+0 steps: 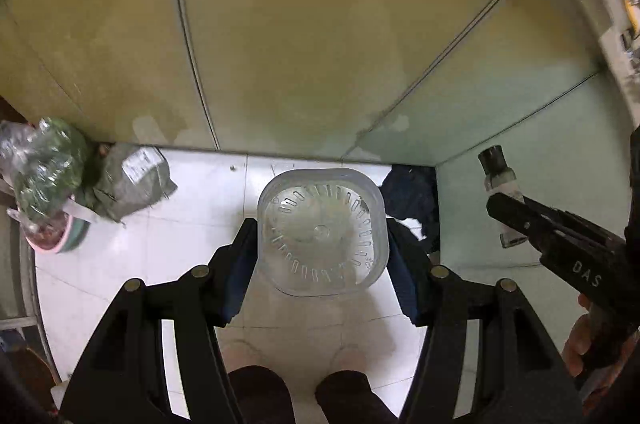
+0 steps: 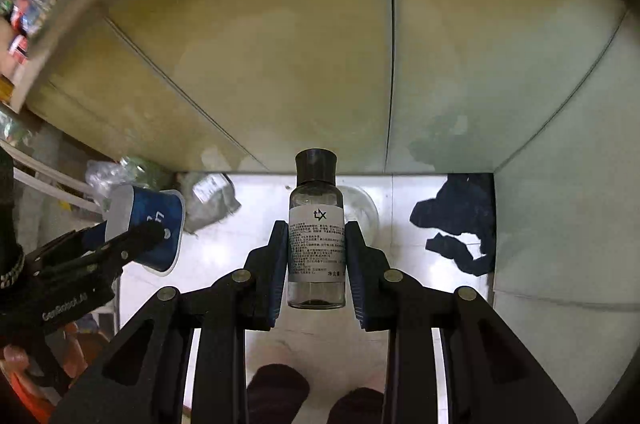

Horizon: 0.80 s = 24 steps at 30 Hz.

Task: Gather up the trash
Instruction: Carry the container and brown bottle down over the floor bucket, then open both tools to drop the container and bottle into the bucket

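Your left gripper (image 1: pixel 322 236) has its fingers clamped on the sides of a clear plastic cup (image 1: pixel 322 230), held above the white tiled floor (image 1: pixel 192 240) in front of the yellowish cabinet doors (image 1: pixel 300 44). Your right gripper (image 2: pixel 316 252) has its fingers closed on a small clear bottle (image 2: pixel 316 236) with a black cap and a white paper label, held upright over the same floor.

Watch the cup: it looks thin-walled, smooth and rounded-square, ribbed with small slots around the base, so a harder squeeze could buckle it and a looser one could let it slide out. The bottle is a smooth, hard cylinder, and it is gripped on the label; a quick tilt could let it slip down between the pads and drop onto the tiles, where it might crack if it is glass.

More rubbish lies ahead: a crumpled grey packet (image 1: pixel 136 184) and a shiny bag of green stuff (image 1: pixel 44 168) by a pink-rimmed bowl (image 1: pixel 56 240). A dark blue cloth (image 2: pixel 460 224) lies in the corner; it could snag your fingers if you reach low there.
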{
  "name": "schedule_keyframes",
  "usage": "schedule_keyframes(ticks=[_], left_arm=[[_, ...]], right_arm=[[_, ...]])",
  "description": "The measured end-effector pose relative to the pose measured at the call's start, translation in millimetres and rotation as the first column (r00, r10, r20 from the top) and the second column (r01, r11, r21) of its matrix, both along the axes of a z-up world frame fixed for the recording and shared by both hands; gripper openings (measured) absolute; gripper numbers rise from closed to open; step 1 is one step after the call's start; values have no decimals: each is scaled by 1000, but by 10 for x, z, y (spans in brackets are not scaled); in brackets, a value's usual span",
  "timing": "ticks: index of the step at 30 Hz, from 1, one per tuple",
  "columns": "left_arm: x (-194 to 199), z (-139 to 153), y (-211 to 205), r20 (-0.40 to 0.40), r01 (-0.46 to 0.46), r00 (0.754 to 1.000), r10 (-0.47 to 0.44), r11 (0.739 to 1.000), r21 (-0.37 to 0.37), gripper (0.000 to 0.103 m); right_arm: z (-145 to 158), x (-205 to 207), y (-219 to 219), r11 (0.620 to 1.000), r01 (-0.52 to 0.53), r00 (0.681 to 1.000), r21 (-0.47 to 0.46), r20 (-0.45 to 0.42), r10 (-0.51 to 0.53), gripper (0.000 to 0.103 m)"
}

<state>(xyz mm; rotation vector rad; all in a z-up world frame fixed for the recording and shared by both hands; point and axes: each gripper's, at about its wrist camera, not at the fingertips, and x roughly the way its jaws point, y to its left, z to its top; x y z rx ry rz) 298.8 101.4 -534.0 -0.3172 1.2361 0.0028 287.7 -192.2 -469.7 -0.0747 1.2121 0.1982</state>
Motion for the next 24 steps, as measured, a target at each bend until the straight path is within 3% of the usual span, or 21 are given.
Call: schedule_keyframes(ticks=[9,14,18,24], left_arm=[[329,-954,-85,-57,5,998,-6,1000,-12,60],[491,-1297,-129,-78,10,997,-11,1000,-18,60],[604,-1493,-138,-90,25,996,-27,999,-31,60],[793,-1694,-296,-107,62,992,-69,996,-67,61]], right_arm=[[-914,433,-102,1000,-26,999,16,-45,27,26],[-1130,625,-147,996,-21,998,83,-55,25,26],[-1270,724,-171,996,-17,997,93,-74,24,48],[-1387,736,-287,999,5,997,40,-77,-2,49]])
